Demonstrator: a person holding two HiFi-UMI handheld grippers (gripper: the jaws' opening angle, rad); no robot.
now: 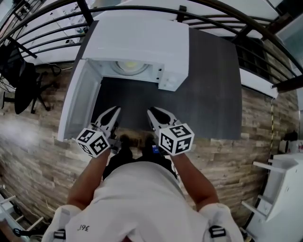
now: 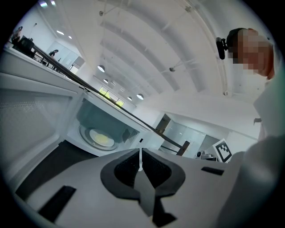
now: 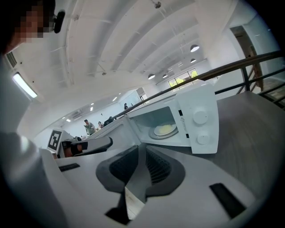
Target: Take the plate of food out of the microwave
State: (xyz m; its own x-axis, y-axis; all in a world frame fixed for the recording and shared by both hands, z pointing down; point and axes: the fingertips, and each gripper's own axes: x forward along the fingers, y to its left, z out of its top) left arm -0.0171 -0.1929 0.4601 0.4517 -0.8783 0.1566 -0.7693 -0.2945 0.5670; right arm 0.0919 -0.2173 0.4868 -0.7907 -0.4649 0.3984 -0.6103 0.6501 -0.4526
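Observation:
A white microwave (image 1: 142, 38) stands on a dark grey table (image 1: 208, 94) with its door (image 1: 78, 101) swung open to the left. Inside, on the turntable, lies a plate of yellowish food (image 1: 129, 67), which also shows in the left gripper view (image 2: 101, 137) and the right gripper view (image 3: 164, 129). My left gripper (image 1: 116, 109) (image 2: 140, 153) is shut and empty, held over the table's near edge in front of the open cavity. My right gripper (image 1: 149, 111) (image 3: 141, 149) hovers beside it, also shut on nothing. Both are well short of the plate.
The microwave's two knobs (image 3: 200, 124) sit on its right side. The open door walls off the left of the table. A dark railing (image 1: 142, 12) runs behind the microwave. An office chair (image 1: 21, 85) stands at the far left and white equipment (image 1: 279, 189) at the right.

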